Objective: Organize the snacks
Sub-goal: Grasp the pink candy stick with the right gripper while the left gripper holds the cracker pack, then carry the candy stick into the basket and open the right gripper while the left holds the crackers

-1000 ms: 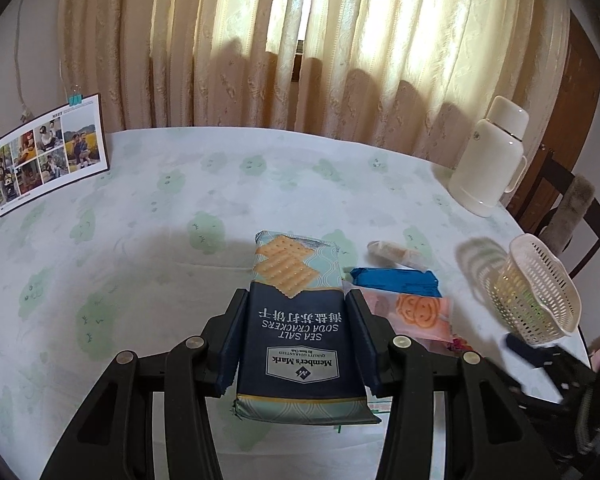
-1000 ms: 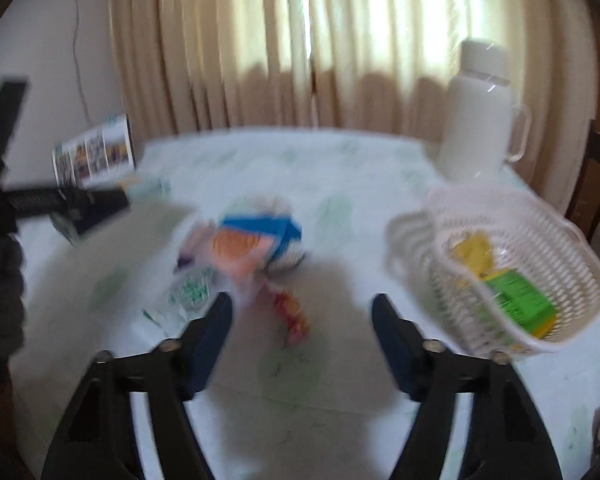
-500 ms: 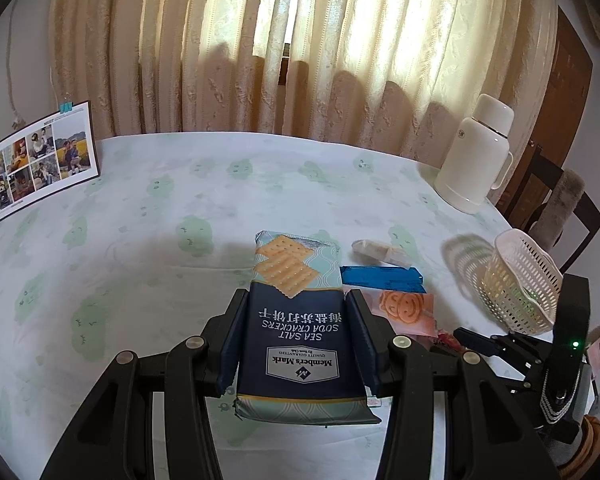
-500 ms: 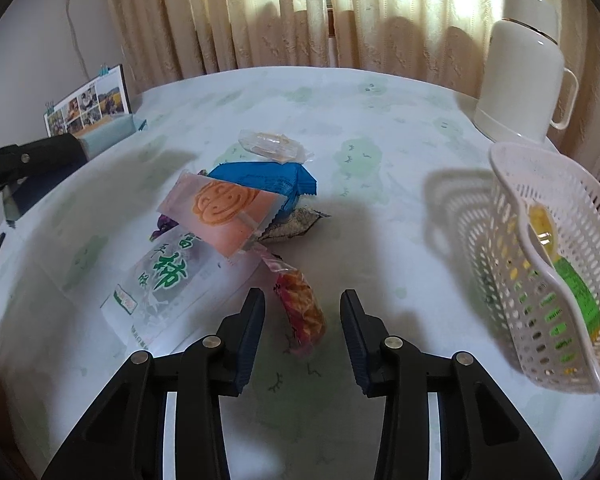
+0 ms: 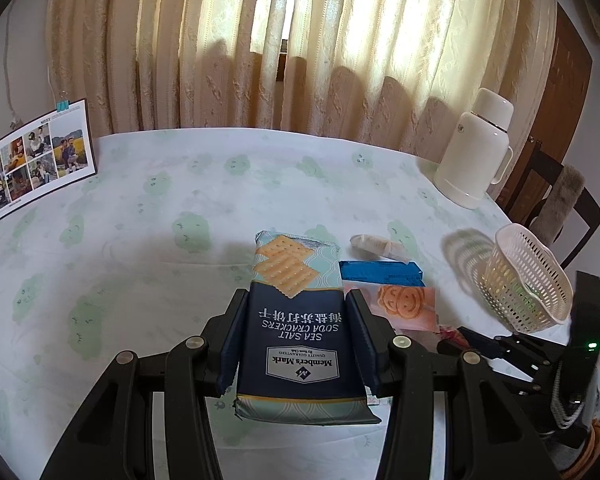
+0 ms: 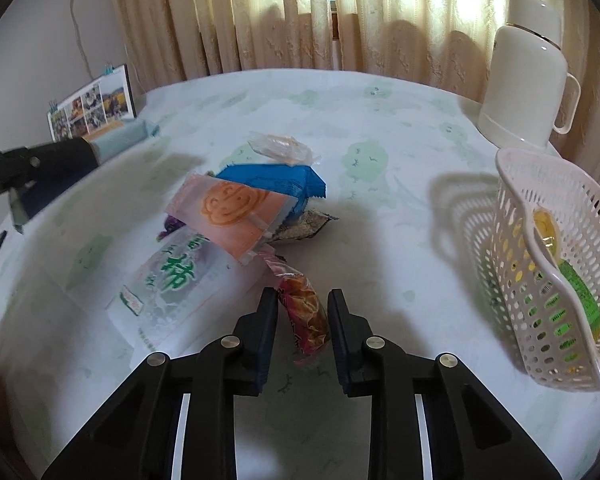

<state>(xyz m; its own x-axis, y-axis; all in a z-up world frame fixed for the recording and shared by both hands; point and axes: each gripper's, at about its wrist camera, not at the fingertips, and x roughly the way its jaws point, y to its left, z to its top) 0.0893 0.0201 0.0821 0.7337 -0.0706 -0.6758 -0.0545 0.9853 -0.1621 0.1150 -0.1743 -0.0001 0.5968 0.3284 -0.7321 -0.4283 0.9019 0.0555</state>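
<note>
My left gripper (image 5: 296, 300) is shut on a blue soda cracker pack (image 5: 296, 320) and holds it over the table. My right gripper (image 6: 303, 300) is low on the table, its jaws either side of a small red and orange snack packet (image 6: 306, 312), narrowed but with gaps left. A pile of snacks lies beyond it: a pink smiley-cookie packet (image 6: 228, 212), a blue packet (image 6: 272, 180), a white packet with green writing (image 6: 176, 280) and a clear wrapper (image 6: 280, 146). A white mesh basket (image 6: 560, 280) on the right holds a green packet (image 6: 580, 292) and a yellow one (image 6: 544, 224).
A white thermos jug (image 6: 528, 72) stands at the back right. A photo calendar (image 5: 32, 160) stands at the back left. A dark chair (image 5: 560, 208) is beyond the table's right edge. Curtains hang behind the table.
My right gripper has moved down and forward to the red and orange packet and its jaws have narrowed around it. My left gripper still holds the cracker pack, nearly still.
</note>
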